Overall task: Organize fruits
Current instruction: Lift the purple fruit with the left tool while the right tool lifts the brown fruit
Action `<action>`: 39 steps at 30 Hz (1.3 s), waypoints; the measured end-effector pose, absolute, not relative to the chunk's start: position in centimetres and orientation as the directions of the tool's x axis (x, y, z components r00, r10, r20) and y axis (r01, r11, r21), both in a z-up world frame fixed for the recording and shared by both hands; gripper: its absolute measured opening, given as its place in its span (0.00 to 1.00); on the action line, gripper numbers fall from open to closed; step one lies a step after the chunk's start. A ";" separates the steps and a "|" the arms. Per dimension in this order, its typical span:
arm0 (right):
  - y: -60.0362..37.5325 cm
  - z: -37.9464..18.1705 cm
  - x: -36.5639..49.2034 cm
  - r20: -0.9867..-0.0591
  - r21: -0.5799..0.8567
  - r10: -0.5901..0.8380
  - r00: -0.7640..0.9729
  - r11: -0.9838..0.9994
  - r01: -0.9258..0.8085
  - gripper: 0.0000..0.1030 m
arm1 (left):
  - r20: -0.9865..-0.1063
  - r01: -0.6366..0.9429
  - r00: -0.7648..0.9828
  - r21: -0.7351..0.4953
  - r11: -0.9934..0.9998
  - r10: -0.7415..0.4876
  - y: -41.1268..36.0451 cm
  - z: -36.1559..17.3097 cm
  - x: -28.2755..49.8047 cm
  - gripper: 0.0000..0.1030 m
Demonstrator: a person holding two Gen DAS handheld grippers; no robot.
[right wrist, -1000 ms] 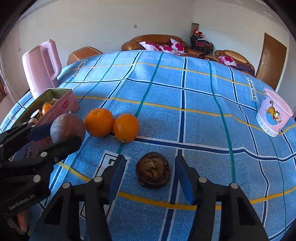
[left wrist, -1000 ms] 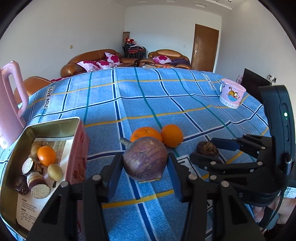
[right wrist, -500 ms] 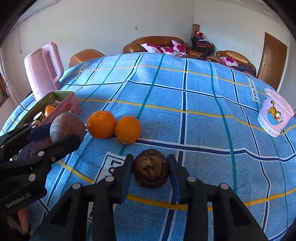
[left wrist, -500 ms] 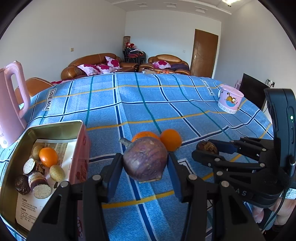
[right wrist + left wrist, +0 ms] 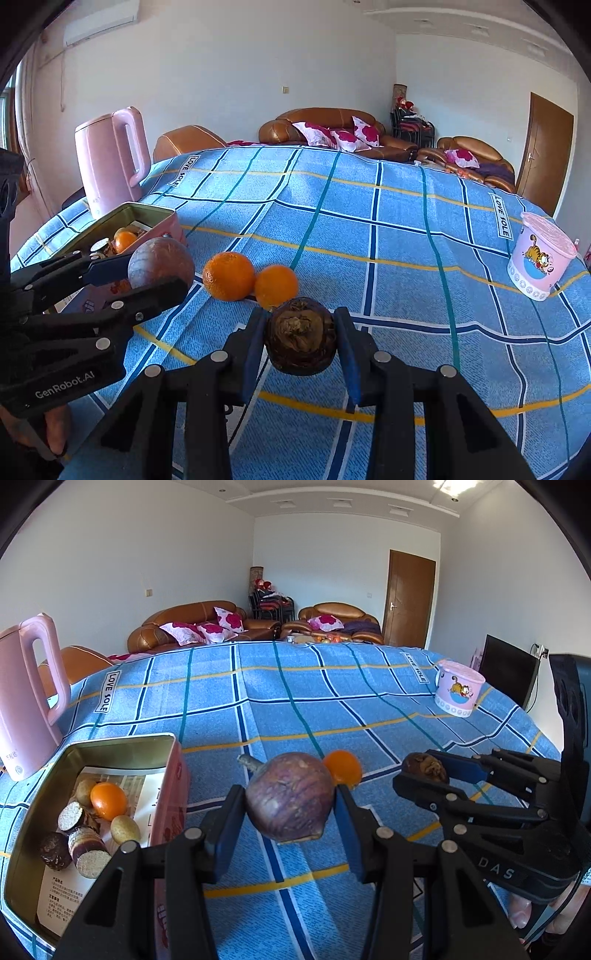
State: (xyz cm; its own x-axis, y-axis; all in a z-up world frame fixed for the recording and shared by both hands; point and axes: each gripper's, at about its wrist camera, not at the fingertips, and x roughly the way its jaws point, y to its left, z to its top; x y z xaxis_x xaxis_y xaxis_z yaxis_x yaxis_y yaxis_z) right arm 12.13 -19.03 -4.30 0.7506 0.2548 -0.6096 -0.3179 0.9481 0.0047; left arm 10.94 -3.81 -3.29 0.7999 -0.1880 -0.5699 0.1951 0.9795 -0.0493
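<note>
Purple fruit point(image 5: 289, 800) clamped, brown fruit point(image 5: 300, 341) apparently lifted

Both cams sit low behind their own fingers, close over the blue checked tablecloth point(image 5: 295, 686), facing the far brown leather sofas point(image 5: 325, 122). Left view looks from beside the open pink metal tin point(image 5: 110, 744); right view from further right. Shared: pink plastic kettle point(image 5: 107, 166), pink cartoon cup point(image 5: 458, 692), each other's gripper.

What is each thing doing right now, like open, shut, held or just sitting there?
left gripper: shut on the purple fruit, held above the cloth.
right gripper: shut on the dark brown fruit.
two oranges: loose on the cloth, touching.
tin box: open, fruit inside.
pink kettle: upright, lid down.
pink cup: upright.
</note>
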 end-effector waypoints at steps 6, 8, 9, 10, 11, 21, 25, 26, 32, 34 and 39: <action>-19.3 -3.9 11.6 -0.577 0.005 0.260 0.774 0.949 -0.315 0.38 | -0.546 0.185 0.819 -0.038 0.982 -0.176 -3.8 -3.0 10.4 0.49; -19.5 -3.8 11.3 -0.565 0.006 0.262 0.783 0.950 -0.313 0.38 | -0.538 0.182 0.826 -0.032 0.983 -0.171 -3.8 -2.9 10.3 0.49; -19.5 -3.7 11.2 -0.559 0.006 0.263 0.787 0.950 -0.313 0.38 | -0.534 0.181 0.829 -0.029 0.983 -0.168 -3.8 -2.9 10.2 0.49; -19.5 -3.7 11.1 -0.552 0.006 0.264 0.791 0.950 -0.313 0.38 | -0.529 0.179 0.832 -0.027 0.984 -0.166 -3.8 -2.8 10.1 0.49; -19.5 -3.6 11.0 -0.546 0.005 0.265 0.795 0.950 -0.313 0.38 | -0.525 0.177 0.835 -0.024 0.984 -0.163 -3.8 -2.8 10.0 0.49; -19.8 -3.0 10.2 -0.493 0.001 0.273 0.826 0.950 -0.313 0.38 | -0.494 0.164 0.856 -0.018 0.986 -0.152 -3.7 -2.4 9.4 0.49; -20.0 -2.8 9.7 -0.473 -0.001 0.275 0.837 0.950 -0.313 0.38 | -0.483 0.160 0.863 -0.015 0.987 -0.147 -3.7 -2.2 9.3 0.49; -20.1 -2.8 9.6 -0.467 -0.002 0.276 0.840 0.950 -0.312 0.38 | -0.479 0.158 0.866 -0.014 0.987 -0.146 -3.7 -2.2 9.2 0.49; -20.3 -2.5 9.0 -0.434 -0.002 0.279 0.856 0.950 -0.311 0.38 | -0.453 0.150 0.881 -0.012 0.989 -0.139 -3.6 -1.9 8.7 0.49; -20.4 -2.4 8.8 -0.426 -0.003 0.279 0.861 0.951 -0.310 0.38 | -0.445 0.147 0.885 -0.011 0.989 -0.136 -3.6 -1.9 8.5 0.49; -20.5 -2.3 8.5 -0.408 -0.003 0.281 0.869 0.951 -0.309 0.38 | -0.428 0.148 0.893 -0.009 0.989 -0.138 -3.5 -1.7 8.2 0.49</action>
